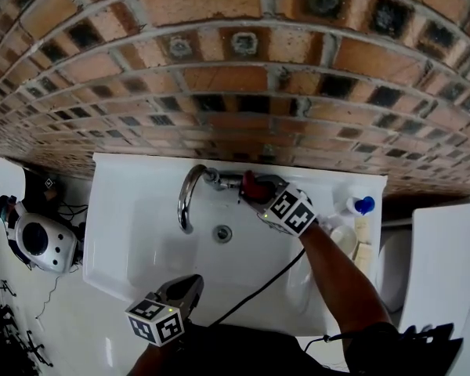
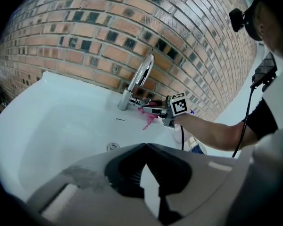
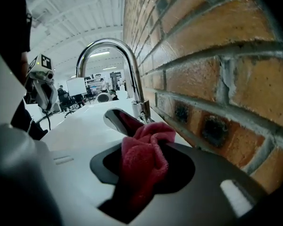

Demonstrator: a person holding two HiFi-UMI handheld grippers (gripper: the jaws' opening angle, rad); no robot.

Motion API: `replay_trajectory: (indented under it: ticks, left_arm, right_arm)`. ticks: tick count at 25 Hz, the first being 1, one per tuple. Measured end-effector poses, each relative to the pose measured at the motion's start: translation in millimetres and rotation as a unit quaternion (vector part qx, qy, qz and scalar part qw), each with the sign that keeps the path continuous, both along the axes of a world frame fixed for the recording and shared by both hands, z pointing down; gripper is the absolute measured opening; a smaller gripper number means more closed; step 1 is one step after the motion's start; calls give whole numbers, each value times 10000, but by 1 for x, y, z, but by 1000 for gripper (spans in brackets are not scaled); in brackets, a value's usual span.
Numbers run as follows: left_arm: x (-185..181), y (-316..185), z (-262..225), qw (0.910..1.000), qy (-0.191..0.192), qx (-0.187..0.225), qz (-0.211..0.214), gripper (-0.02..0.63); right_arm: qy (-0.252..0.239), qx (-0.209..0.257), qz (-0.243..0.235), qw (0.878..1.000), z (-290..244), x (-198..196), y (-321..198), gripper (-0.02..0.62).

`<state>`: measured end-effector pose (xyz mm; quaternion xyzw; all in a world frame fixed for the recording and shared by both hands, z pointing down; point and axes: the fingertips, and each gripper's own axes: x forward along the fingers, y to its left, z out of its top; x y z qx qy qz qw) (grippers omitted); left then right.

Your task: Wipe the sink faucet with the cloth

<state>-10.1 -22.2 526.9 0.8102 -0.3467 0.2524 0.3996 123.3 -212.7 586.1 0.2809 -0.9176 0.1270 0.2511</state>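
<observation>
Since the cloth (image 3: 142,164) looks soft and light and should bunch easily, the right gripper (image 3: 148,142) has it pinched by a thick fold, a wad pushed out ahead of the jaws right at the handle (image 3: 117,120) of the faucet (image 3: 106,48), far in the sink (image 1: 133,241) by the brick wall (image 1: 243,69). That forearm (image 1: 337,272) reaches forward along the sink's right side. The left gripper (image 2: 145,166), jaws closed on nothing, hangs at the near rim.

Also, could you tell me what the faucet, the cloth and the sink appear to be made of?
Faucet: polished chrome-plated metal, judging by its mirror-like reflections. Cloth: soft red fabric, possibly microfibre, given its fuzzy nap and loose folds. Sink: glossy white, probably glazed ceramic, though the sheen alone cannot exclude plastic.
</observation>
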Motion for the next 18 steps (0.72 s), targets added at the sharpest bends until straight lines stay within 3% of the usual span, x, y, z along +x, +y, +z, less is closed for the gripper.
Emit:
replay_trajectory:
  ticks: [9, 18]
  left_arm:
    - [7, 12, -14, 9995, 103, 246, 168, 3]
    - [-7, 30, -28, 9986, 202, 474, 101, 3]
  right_arm:
    - [420, 332, -245, 9983, -23, -6, 23, 126]
    - [761, 556, -203, 9953, -37, -13, 45, 126]
